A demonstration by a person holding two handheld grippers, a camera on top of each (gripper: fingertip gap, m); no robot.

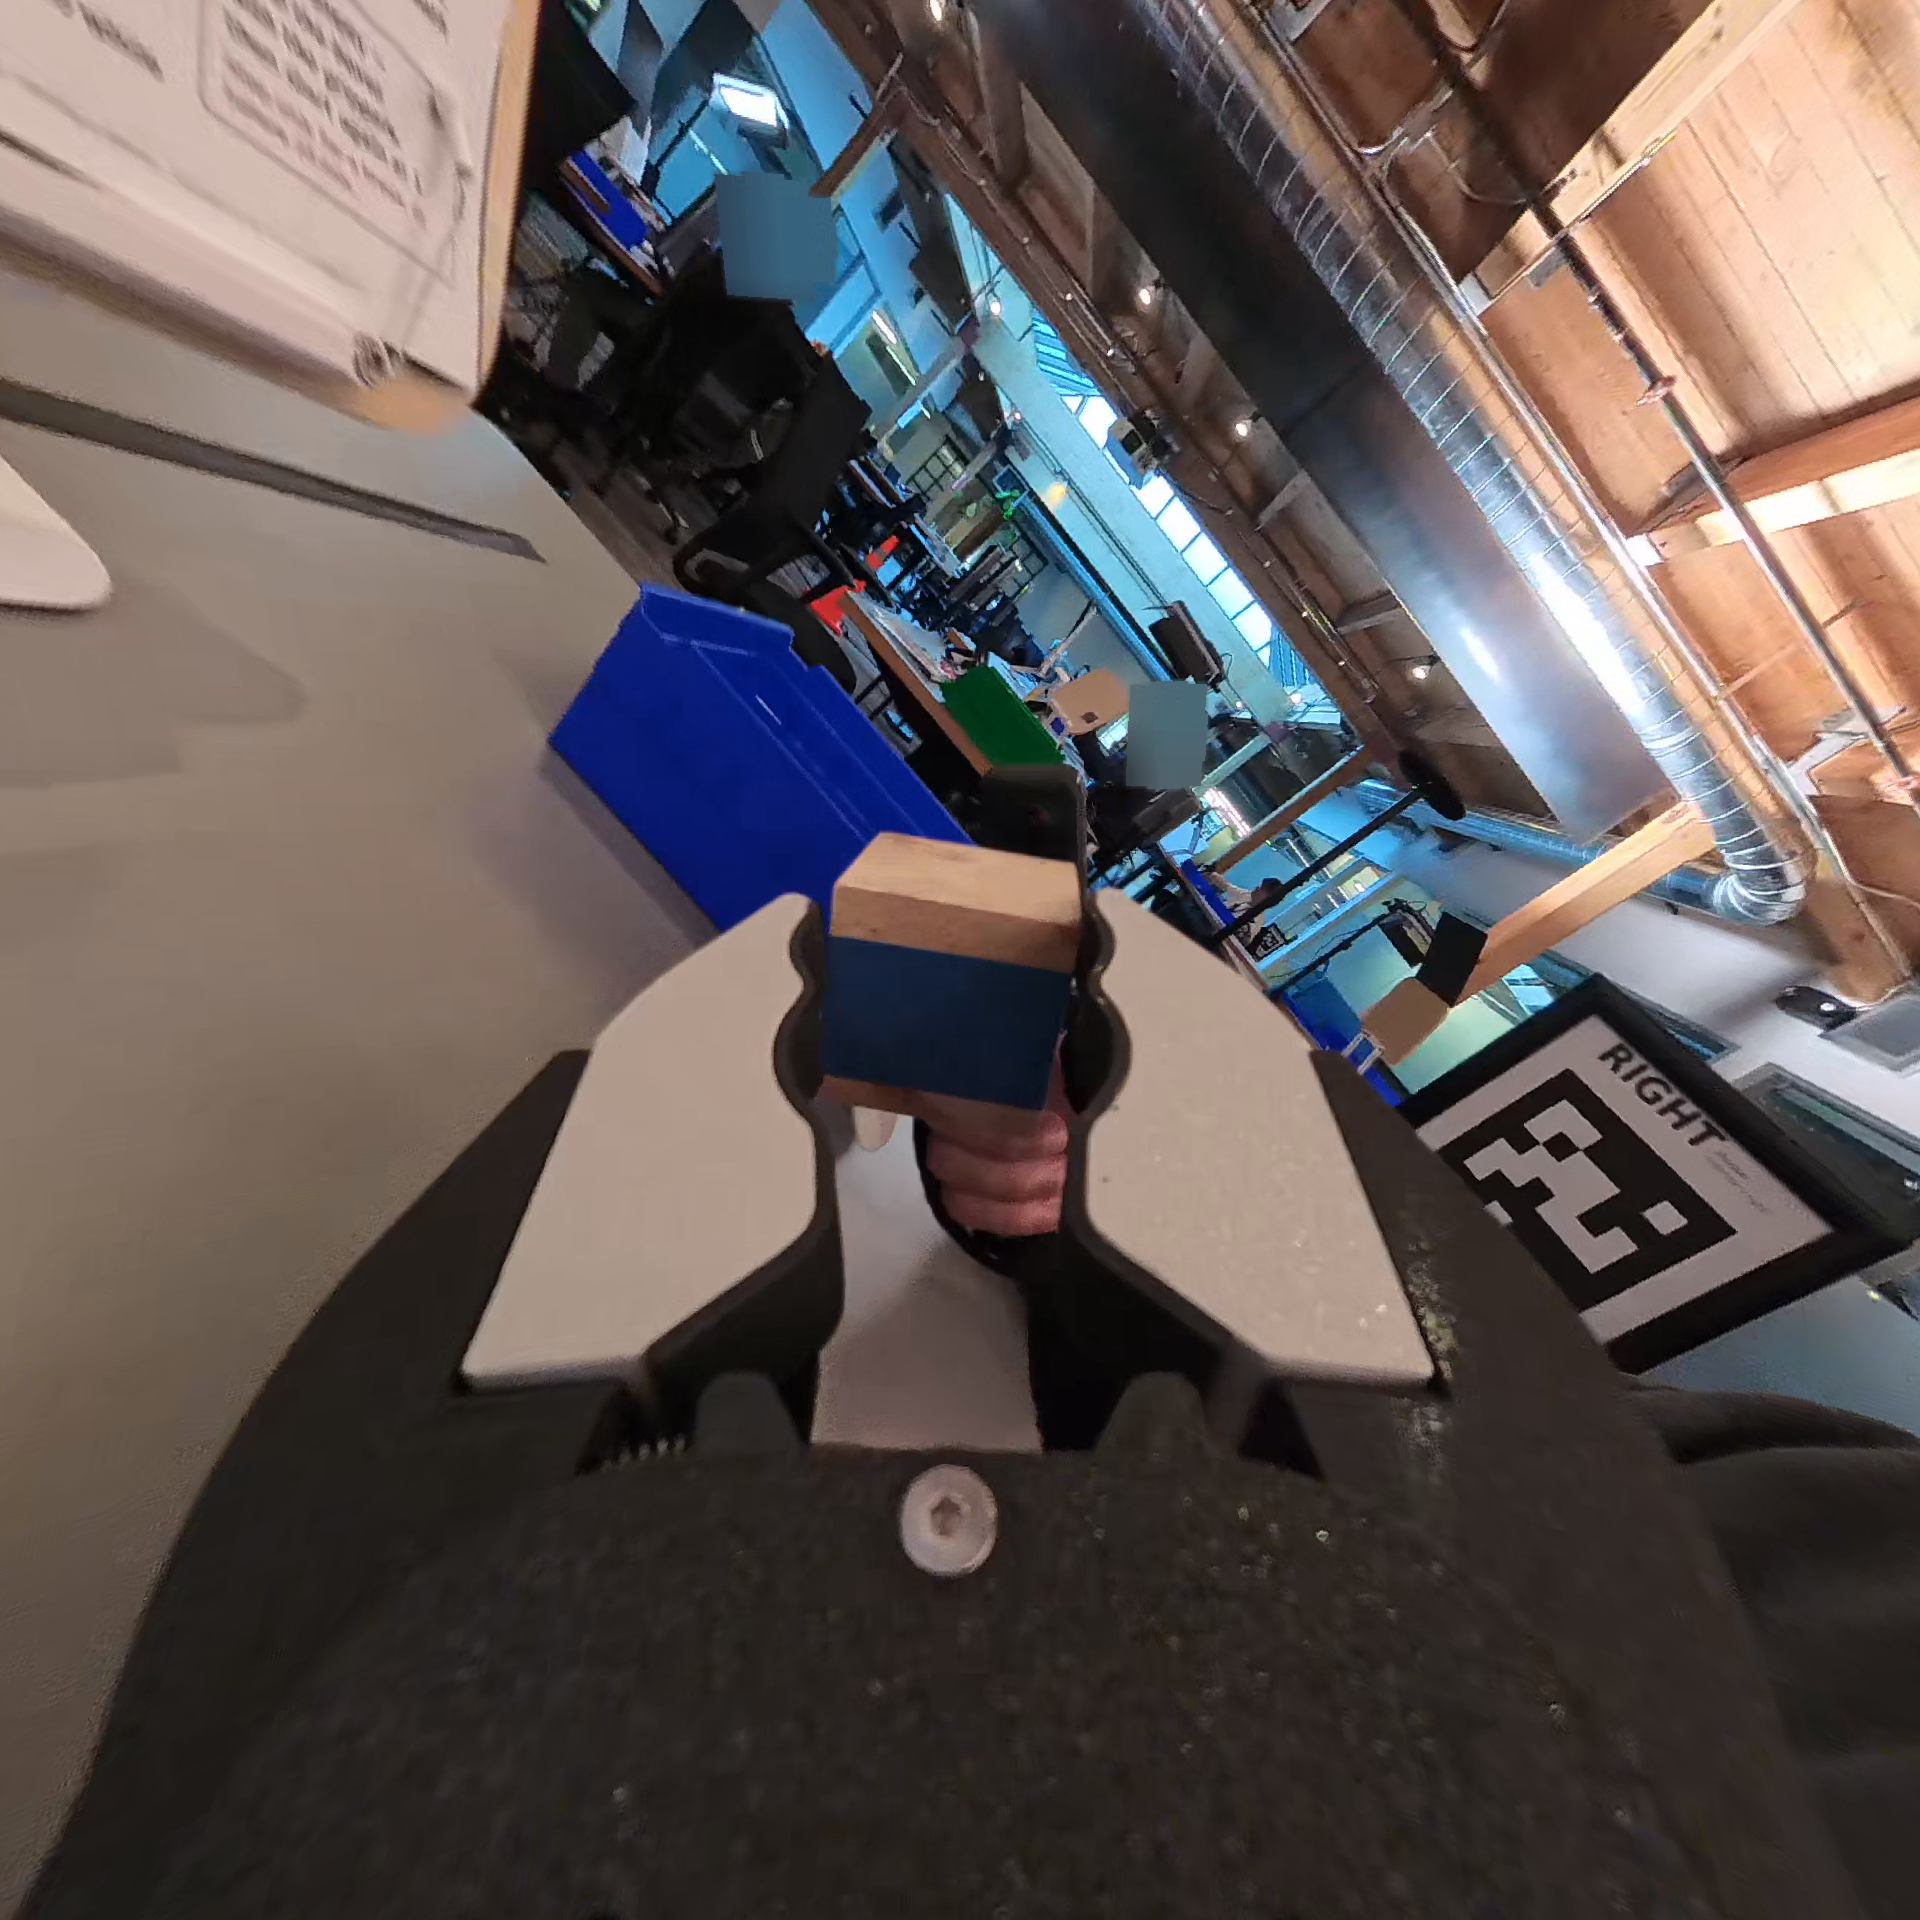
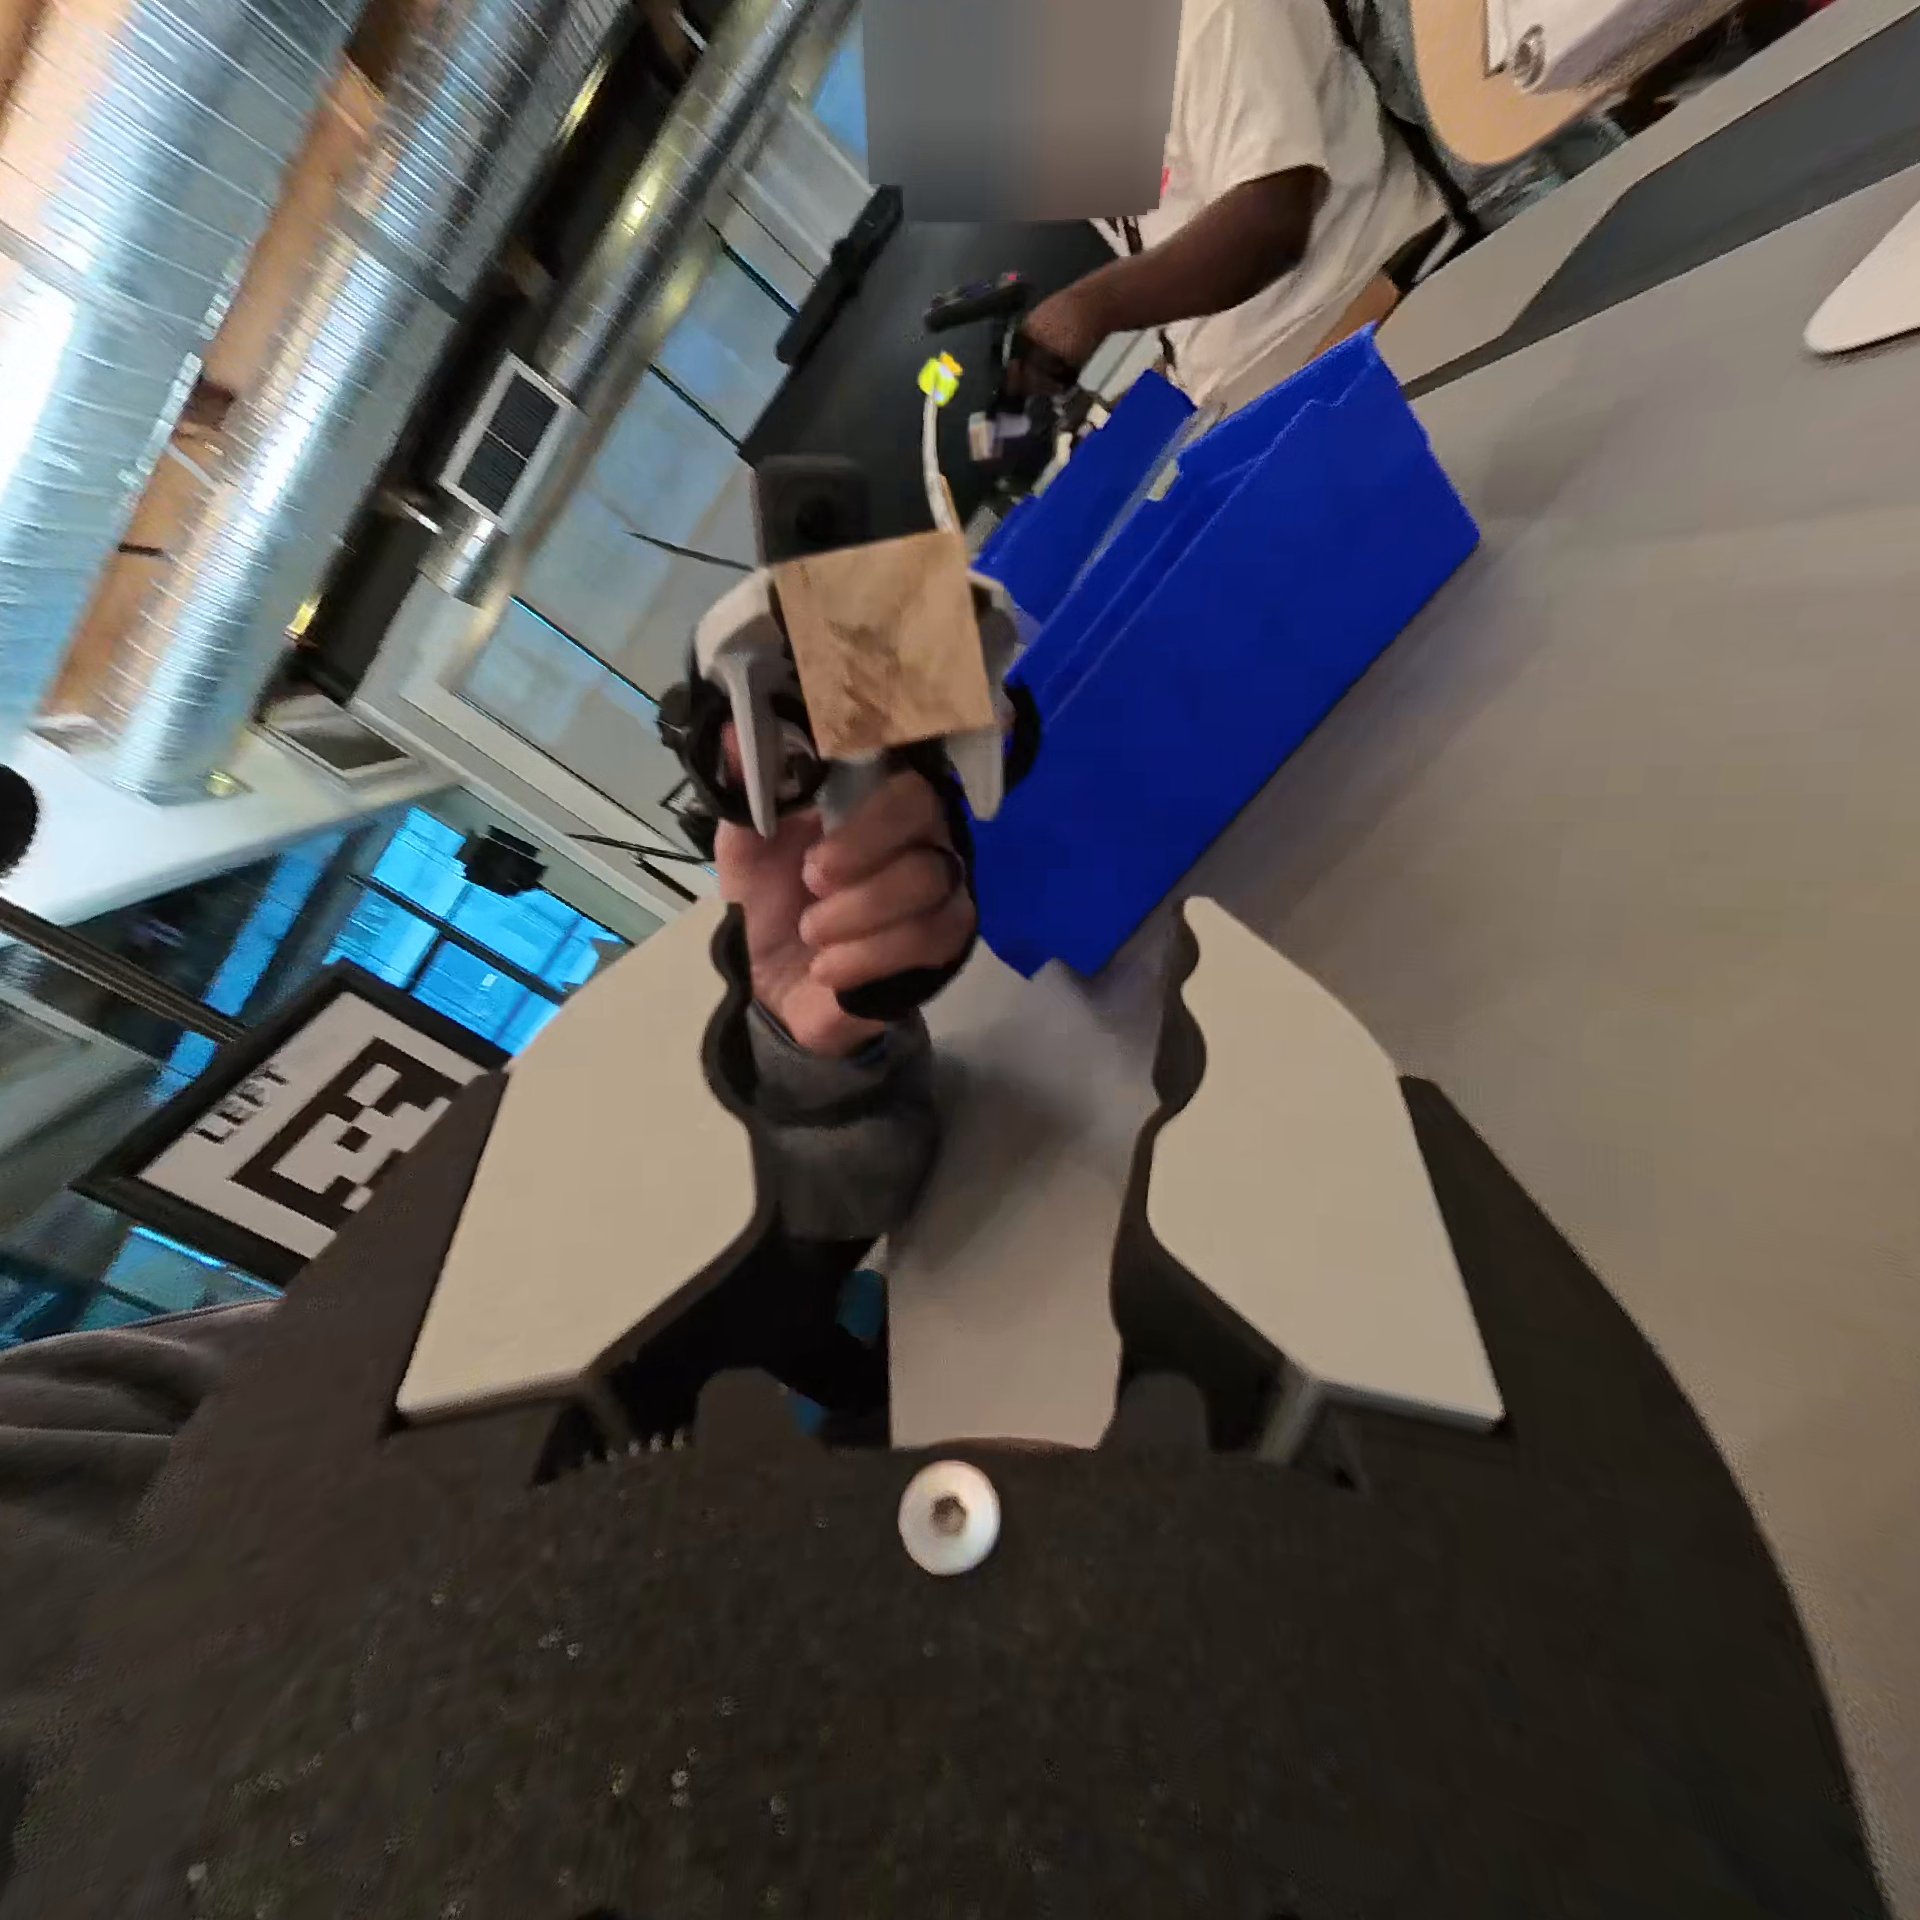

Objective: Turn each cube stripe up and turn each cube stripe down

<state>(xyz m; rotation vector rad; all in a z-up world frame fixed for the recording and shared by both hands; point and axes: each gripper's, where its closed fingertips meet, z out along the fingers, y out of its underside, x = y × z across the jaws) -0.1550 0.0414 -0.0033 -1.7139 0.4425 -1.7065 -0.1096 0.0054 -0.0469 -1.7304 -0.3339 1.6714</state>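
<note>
Progress on the task cannot be counted from these views: only one cube is visible, and it is off the tabletop, held in mid-air.

Left gripper: the fingers are clenched on the cube, one on each side. In the left wrist view the cube shows a broad blue stripe across the face turned toward the camera, with bare wood above and a thin wood edge below. In the right wrist view the same cube presents a plain wooden face, so the stripe faces away from the right gripper.

Right gripper: the fingers are spread apart and hold nothing. The gripper points toward the left gripper, well short of contact with the cube.

Status, as a judgement: the cube is partway through a turn or a hand-over, with its stripe neither up nor down on any surface. Placement has not yet been done. No other cubes appear in either view, so the number finished or remaining cannot be told.

Surroundings: blue bins stand on the tabletop behind the grippers.
</note>
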